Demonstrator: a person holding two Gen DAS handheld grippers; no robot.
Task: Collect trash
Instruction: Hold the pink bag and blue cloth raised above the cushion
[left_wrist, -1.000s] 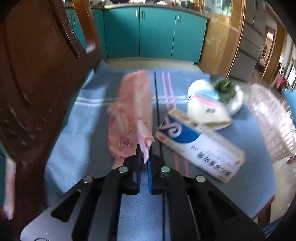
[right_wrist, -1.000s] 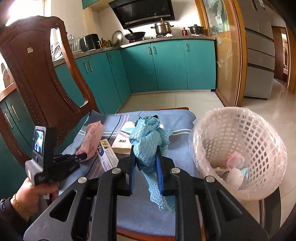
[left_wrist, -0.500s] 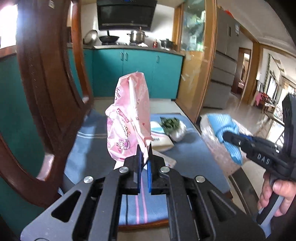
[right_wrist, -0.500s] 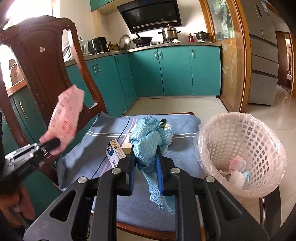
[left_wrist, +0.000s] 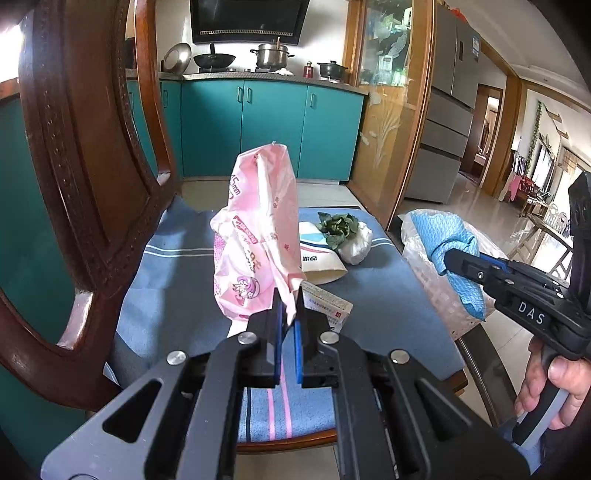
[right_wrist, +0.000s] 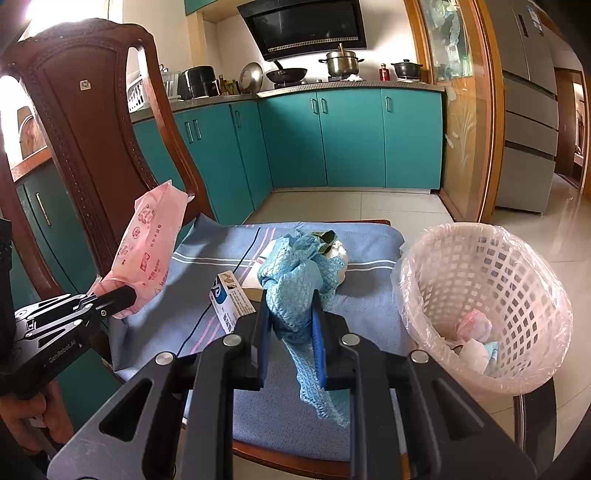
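Observation:
My left gripper (left_wrist: 290, 297) is shut on a corner of a pink printed plastic bag (left_wrist: 258, 236), which stands up in the air above the blue seat cloth (left_wrist: 177, 273). The right wrist view shows the same pink bag (right_wrist: 151, 240) at the left, pinched by the left gripper (right_wrist: 129, 293). My right gripper (right_wrist: 290, 301) is shut on a crumpled light-blue cloth (right_wrist: 295, 273), whose tail hangs below the fingers. That blue cloth (left_wrist: 448, 236) is held in front of the lined white trash basket (right_wrist: 491, 295), which has some wrappers in it.
On the cloth lie a blue-and-white carton (right_wrist: 231, 301), a white pouch (left_wrist: 319, 260) and a white wad with green leaves (left_wrist: 345, 230). A carved wooden chair back (left_wrist: 85, 155) rises close at the left. Teal kitchen cabinets (right_wrist: 351, 140) stand behind.
The left gripper lifted the pink bag off the seat cloth and swung it up and toward the right; over the last half second it held still. The right gripper kept its place with the blue cloth.

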